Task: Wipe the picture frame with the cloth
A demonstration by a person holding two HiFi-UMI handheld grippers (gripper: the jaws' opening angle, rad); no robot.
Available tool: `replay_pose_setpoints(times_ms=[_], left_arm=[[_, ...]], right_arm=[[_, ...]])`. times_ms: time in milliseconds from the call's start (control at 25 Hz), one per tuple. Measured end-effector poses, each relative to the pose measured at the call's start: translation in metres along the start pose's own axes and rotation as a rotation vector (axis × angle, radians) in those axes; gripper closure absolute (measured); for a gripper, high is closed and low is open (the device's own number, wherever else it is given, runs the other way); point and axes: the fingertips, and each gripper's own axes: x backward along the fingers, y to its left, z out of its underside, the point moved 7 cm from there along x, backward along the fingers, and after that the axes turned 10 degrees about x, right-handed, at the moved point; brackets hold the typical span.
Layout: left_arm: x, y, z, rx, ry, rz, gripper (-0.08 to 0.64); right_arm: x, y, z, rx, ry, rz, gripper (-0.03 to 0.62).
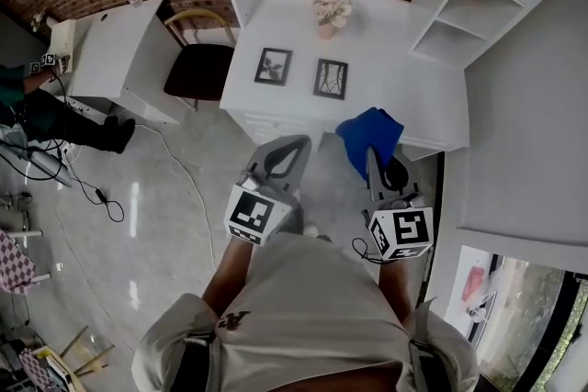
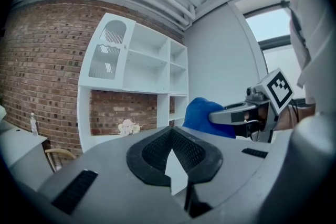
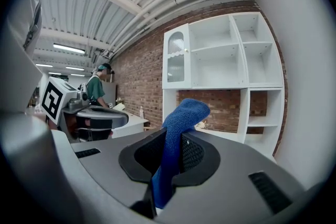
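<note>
Head view: wiping apparently not begun. One picture frame (image 1: pixel 273 66) and a second frame (image 1: pixel 330 78) stand upper centre on the white desk (image 1: pixel 390 69), well apart from the blue cloth (image 1: pixel 370 133) at centre right, pinched by the right gripper (image 1: pixel 375 159).
Left gripper view: left gripper (image 2: pixel 173 165) pressed together, empty.
Right gripper view: cloth clamped between the jaws, rising mid-frame; frames unseen

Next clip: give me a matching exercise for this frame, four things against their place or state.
1. blue cloth
2. left tongs
3. flower vase
4. chair

a. at the back of the white desk
b. left of the desk in the head view
c. clamped in the right tongs
d. shut, empty

Pairs: 1-c, 2-d, 3-a, 4-b.
</note>
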Motion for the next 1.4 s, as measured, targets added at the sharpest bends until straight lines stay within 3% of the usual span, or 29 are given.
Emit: replay_pose_setpoints(times_ms=[840, 1400], left_arm=[[-0.049, 0.100, -0.007, 0.019, 0.032, 0.094, 0.558], [-0.091, 0.118, -0.001, 0.021, 0.046, 0.166, 0.558]], right_arm=[[-0.099, 0.010, -0.001, -0.005, 0.091, 0.074, 0.565], [-0.130, -0.001, 0.011, -0.013, 0.118, 0.114, 0.565]])
